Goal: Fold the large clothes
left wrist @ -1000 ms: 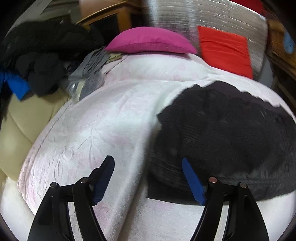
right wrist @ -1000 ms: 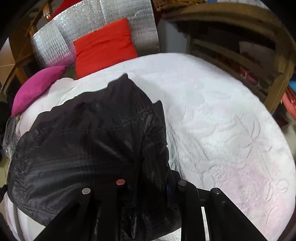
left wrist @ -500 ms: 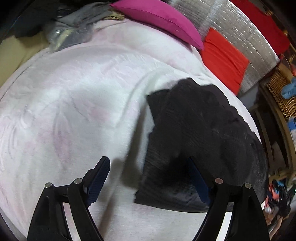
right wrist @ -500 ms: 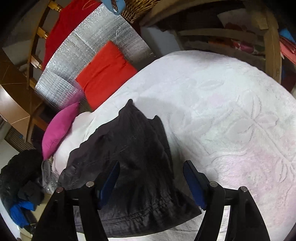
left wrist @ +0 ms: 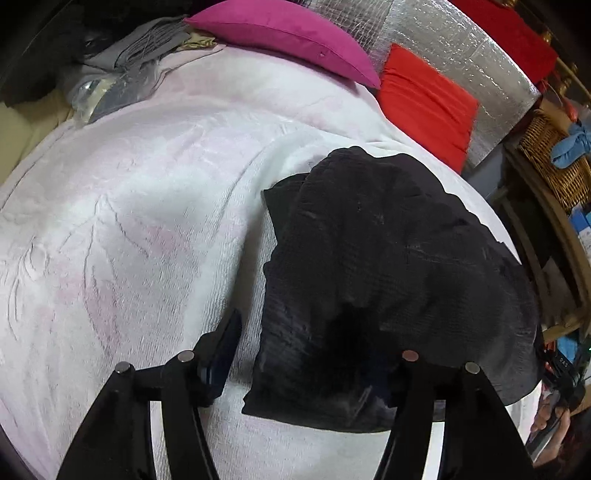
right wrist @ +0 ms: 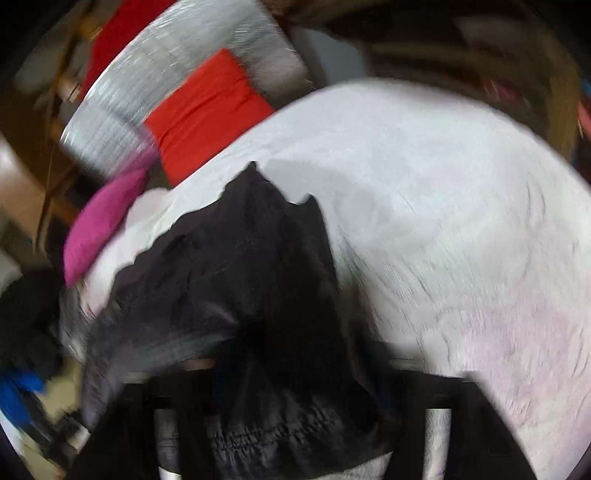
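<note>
- While the black garment (left wrist: pixel 388 266) lies bunched on the white blanket (left wrist: pixel 129 221), the left gripper (left wrist: pixel 306 354) straddles its near edge, jaws closing, not yet pinching.
- Blur hides the right gripper's (right wrist: pixel 295 387) grip; its jaws have been closing around the cloth.

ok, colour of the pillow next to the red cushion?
Magenta pillow, plain, no pattern. It shows best in the left wrist view, beside the red cushion.

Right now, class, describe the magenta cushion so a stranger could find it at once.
Start at the white bedspread covering the bed. At its far edge, before the silver foil panel, lies the magenta cushion. Its red neighbour is squarer; this one is long, plump and pink-purple.
</note>
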